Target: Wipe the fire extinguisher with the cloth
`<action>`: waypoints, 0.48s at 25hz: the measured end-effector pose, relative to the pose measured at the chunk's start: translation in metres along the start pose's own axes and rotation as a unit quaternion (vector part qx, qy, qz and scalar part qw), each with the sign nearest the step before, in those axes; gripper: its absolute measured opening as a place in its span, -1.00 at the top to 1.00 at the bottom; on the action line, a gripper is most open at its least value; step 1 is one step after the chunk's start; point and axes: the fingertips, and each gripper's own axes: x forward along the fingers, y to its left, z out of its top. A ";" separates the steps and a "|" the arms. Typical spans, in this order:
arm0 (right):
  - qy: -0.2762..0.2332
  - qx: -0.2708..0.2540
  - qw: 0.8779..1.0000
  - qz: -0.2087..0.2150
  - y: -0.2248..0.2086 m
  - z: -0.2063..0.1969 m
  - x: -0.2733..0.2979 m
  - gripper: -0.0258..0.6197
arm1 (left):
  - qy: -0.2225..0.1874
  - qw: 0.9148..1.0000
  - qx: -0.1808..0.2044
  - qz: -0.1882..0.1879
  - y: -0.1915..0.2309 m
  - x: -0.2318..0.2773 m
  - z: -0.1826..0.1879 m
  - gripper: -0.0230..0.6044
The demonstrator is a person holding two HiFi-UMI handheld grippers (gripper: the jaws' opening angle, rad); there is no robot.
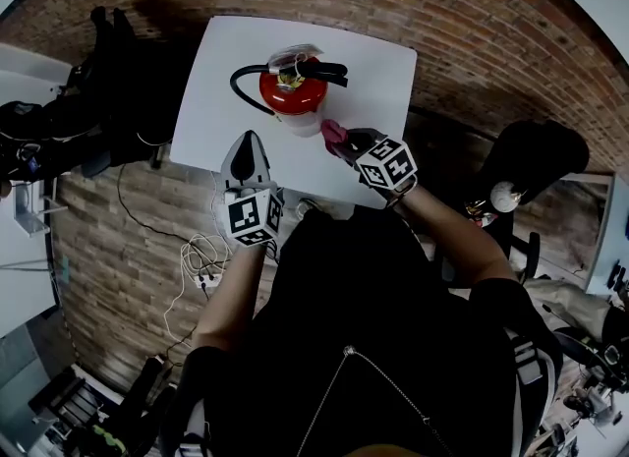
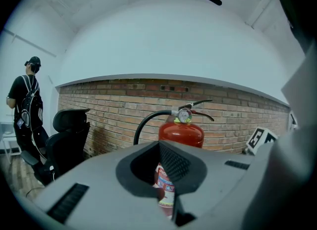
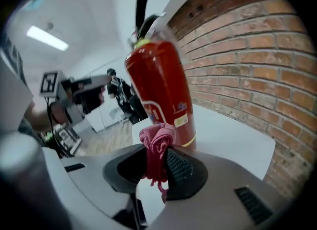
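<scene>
A red fire extinguisher (image 1: pixel 292 91) with a black hose and handle stands upright on the white table (image 1: pixel 378 62). My right gripper (image 1: pixel 341 141) is shut on a bunched pink cloth (image 1: pixel 333 134), just right of the cylinder's lower body. In the right gripper view the cloth (image 3: pixel 157 137) sticks up between the jaws of the gripper (image 3: pixel 158 157), close to the extinguisher (image 3: pixel 158 85); contact is unclear. My left gripper (image 1: pixel 249 142) hovers at the table's near edge, shut and empty. In the left gripper view the extinguisher (image 2: pixel 181 132) stands straight ahead of that gripper (image 2: pixel 161 172).
A black office chair (image 1: pixel 108 62) stands left of the table, and another dark chair (image 1: pixel 536 155) to the right. Cables and a power strip (image 1: pixel 201 263) lie on the brick-patterned floor. A person (image 2: pixel 27 105) stands at the far left. A brick wall (image 2: pixel 237 120) runs behind the table.
</scene>
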 end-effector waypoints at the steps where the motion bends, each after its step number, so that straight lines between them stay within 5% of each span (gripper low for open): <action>1: 0.025 -0.037 0.999 -0.004 0.001 -0.012 0.009 0.60 | 0.001 1.000 0.001 -0.001 -0.001 0.000 0.000 0.89; 5: 0.107 -0.178 0.978 -0.011 0.004 -0.052 0.042 0.60 | 0.006 1.000 0.002 0.001 -0.001 0.000 -0.001 0.89; 12: 0.201 -0.380 0.903 -0.020 -0.004 -0.105 0.090 0.60 | 0.014 1.000 0.001 0.008 0.003 -0.003 0.000 0.89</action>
